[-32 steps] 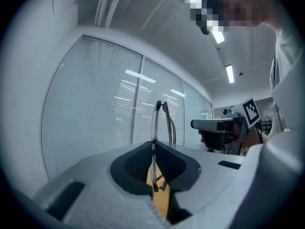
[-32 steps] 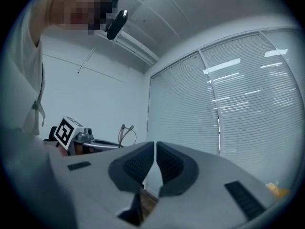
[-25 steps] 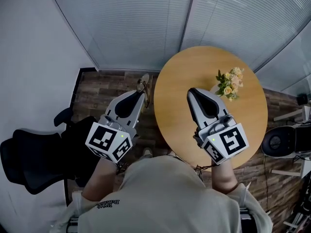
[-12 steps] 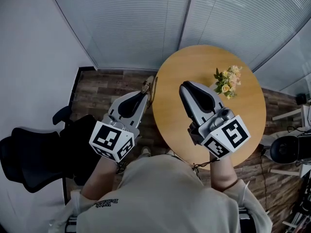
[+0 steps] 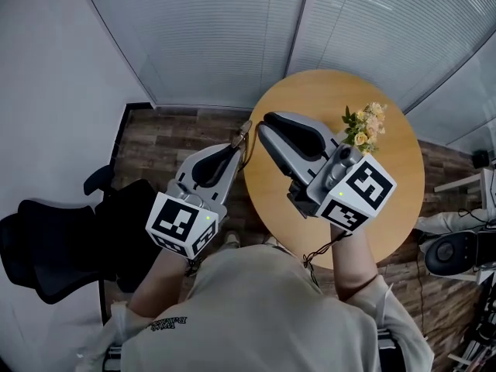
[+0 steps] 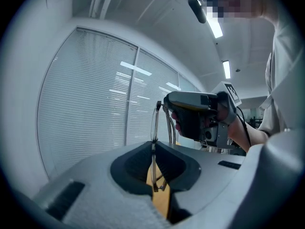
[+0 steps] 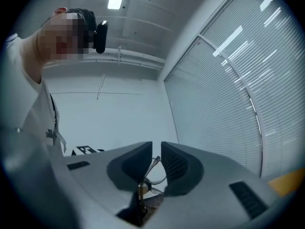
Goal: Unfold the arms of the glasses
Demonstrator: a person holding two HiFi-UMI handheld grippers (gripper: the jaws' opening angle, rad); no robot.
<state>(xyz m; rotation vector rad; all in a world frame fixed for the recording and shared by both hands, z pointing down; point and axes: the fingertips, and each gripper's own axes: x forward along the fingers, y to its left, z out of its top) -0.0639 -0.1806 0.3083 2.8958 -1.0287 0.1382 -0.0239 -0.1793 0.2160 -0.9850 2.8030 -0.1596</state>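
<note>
1. The fingers (image 6: 127, 165) of the left gripper (image 6: 153, 149) are clamped on the glasses (image 6: 154, 128). The right gripper (image 7: 156, 149) has its fingers (image 7: 178, 163) closed to a thin slit. The tip of one glasses arm shows in that slit; I cannot tell whether it is pinched.
2. Counted from near to far, there are two grippers, one pair of glasses, one round wooden table (image 5: 387, 184) and one bunch of flowers (image 5: 364, 126). One black chair (image 5: 46, 246) stands off to the left.
3. The glasses are held in the air just beside the table's left edge, above the floor (image 5: 167, 149). In the left gripper view they appear edge-on. Their long axis runs straight out from the jaws, away from the person and toward the blinds (image 5: 217, 37).
4. The left gripper points forward and slightly right, its forearm close to the body. The right gripper is angled leftward across the table, at a bend to its forearm. Its tip is at the far end of the glasses, touching or just beside them.
</note>
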